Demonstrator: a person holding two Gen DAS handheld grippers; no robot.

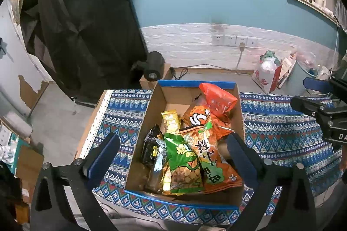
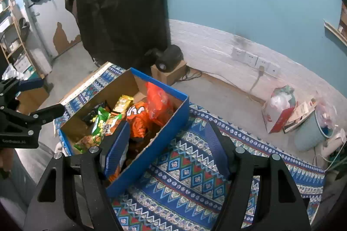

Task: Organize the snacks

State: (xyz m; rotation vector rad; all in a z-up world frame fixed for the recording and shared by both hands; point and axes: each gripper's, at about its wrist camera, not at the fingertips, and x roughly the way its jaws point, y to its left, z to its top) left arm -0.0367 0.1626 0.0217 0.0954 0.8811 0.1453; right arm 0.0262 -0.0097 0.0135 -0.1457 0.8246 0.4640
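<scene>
Hovering over a cardboard box [image 1: 190, 98] on the patterned cloth [image 1: 282, 129], the left gripper [image 1: 173, 155] had its jaws spread wide with nothing pinched between them. Inside the box, from nine o'clock across to three, lay a dark packet [image 1: 151, 148], a green snack bag [image 1: 184, 163], a small yellow packet [image 1: 171, 120] and an orange snack bag [image 1: 208, 144], with a red-orange bag [image 1: 219, 98] at about one o'clock. These looked light, soft, crinkly and rather slippery, their contents probably easy to crush, so a gentle pinch on a sealed top edge seemed the safest hold. The right gripper [image 2: 167, 150] also stood spread and empty, one finger [image 2: 117, 146] inside the box's right wall, the other over the cloth.
</scene>
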